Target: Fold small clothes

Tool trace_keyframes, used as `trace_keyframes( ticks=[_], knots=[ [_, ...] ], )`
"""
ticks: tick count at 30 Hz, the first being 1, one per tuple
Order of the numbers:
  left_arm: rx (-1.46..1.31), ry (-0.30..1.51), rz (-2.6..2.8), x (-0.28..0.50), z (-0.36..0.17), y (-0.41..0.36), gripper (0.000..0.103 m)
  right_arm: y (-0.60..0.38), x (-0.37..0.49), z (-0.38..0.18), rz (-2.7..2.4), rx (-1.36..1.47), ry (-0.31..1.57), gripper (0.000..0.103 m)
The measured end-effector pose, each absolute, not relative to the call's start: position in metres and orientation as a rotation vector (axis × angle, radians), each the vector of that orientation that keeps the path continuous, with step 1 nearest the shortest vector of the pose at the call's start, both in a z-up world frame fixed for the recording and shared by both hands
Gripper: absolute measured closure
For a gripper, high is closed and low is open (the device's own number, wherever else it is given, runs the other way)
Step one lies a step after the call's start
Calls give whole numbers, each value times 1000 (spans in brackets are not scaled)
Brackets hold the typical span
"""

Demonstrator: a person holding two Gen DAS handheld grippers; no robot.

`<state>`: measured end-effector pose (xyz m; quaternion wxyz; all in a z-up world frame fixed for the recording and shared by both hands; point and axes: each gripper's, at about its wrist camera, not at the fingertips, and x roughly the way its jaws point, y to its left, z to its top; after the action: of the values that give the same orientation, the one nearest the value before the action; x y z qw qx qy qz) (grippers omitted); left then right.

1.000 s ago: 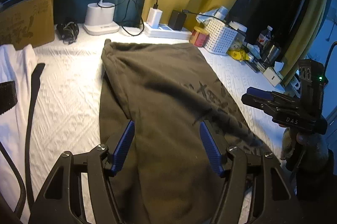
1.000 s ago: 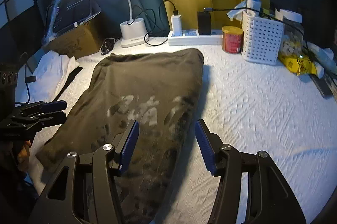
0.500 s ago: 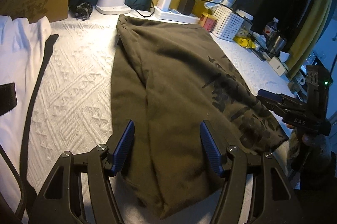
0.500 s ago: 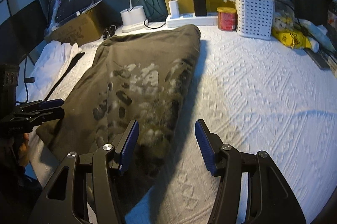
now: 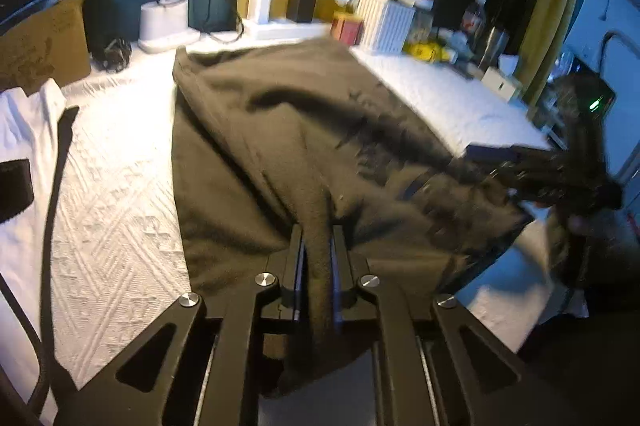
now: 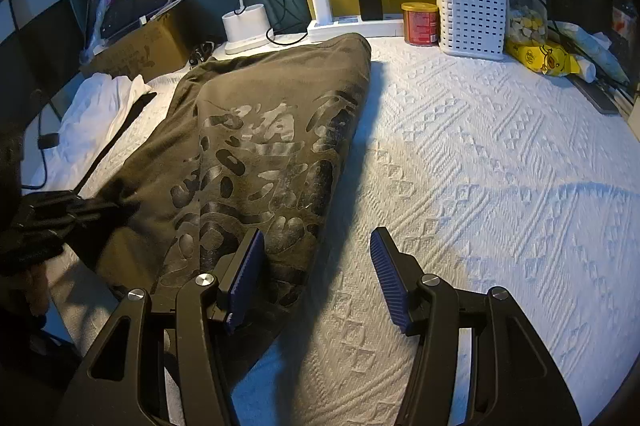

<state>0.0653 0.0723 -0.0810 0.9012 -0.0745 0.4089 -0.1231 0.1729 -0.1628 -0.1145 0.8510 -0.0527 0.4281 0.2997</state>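
Note:
A dark olive garment (image 5: 280, 130) with a dark printed pattern lies lengthwise on the white textured cloth (image 6: 480, 154); it also shows in the right wrist view (image 6: 260, 146). My left gripper (image 5: 317, 250) is shut on a fold of its near edge and lifts it a little. My right gripper (image 6: 316, 274) is open, its left pad over the garment's near right corner and its right pad over bare cloth. The right gripper also shows blurred at the right of the left wrist view (image 5: 560, 178).
A white garment with a black strap (image 5: 28, 130) lies at the left. Along the back stand a cardboard box (image 6: 136, 46), a white lamp base (image 6: 246, 26), a power strip (image 6: 356, 26), a red tin (image 6: 420, 24), a white basket (image 6: 472, 14) and a yellow packet (image 6: 540, 56).
My left gripper has shut on the garment's near edge and raised it into a ridge. My right gripper has moved in to the garment's near right corner, still open.

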Motion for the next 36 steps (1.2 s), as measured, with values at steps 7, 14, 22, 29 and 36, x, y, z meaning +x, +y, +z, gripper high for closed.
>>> trace_keyframes(
  ticks=[7, 14, 22, 29, 36],
  knots=[
    [-205, 785, -244, 48, -59, 94, 95, -162, 171, -117, 625, -126, 922, 45],
    [-263, 812, -265, 43, -72, 104, 95, -163, 151, -120, 655, -95, 982, 45],
    [-310, 835, -300, 43, -82, 109, 95, -154, 111, -124, 661, -138, 935, 45],
    [-315, 856, -327, 38, -83, 105, 93, -161, 106, -125, 703, -133, 929, 91],
    [-322, 921, -347, 42, -93, 93, 92, -171, 102, -111, 671, -167, 897, 93]
  ],
)
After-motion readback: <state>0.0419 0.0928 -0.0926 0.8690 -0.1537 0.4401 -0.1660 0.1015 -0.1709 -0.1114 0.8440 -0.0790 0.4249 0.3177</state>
